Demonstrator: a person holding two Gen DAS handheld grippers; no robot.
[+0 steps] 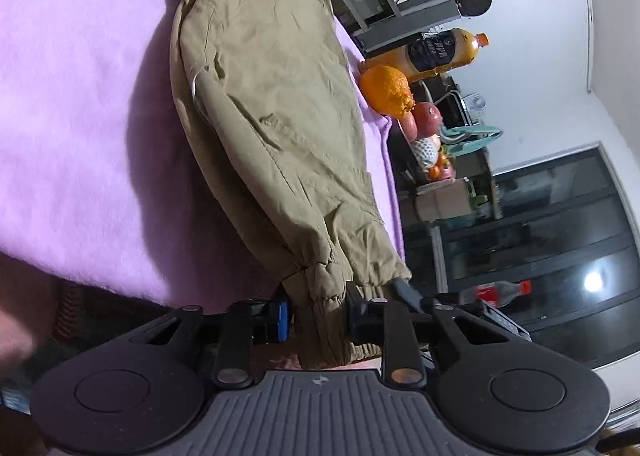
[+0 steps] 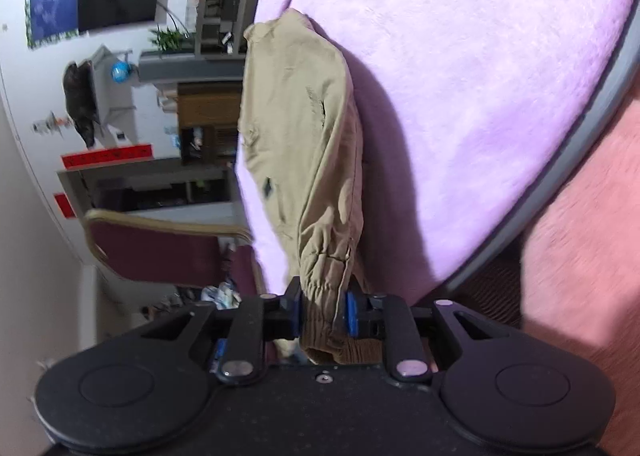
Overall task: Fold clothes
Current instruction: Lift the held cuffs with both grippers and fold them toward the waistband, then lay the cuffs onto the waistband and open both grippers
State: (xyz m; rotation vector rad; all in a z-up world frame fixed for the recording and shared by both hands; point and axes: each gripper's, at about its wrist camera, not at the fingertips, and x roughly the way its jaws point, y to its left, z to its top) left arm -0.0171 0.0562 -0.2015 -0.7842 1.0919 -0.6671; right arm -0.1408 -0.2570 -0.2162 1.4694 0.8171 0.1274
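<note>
Left tongs (image 1: 316, 320) clenched on one elastic cuff, right tongs (image 2: 320, 316) on the other, of khaki trousers (image 1: 264, 103). Lifted at the cuffs near the tabletop's (image 1: 72, 127) near edge, waist end trailing across fuzzy lilac cloth toward the far edge. Mid-fold apparently; no flat, finished stack visible. Thin, crinkled woven fabric, gathered hems.

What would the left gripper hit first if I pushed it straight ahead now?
The khaki trousers: the left gripper is shut on their cuff, so it would bunch that fabric over the pink blanket.
</note>
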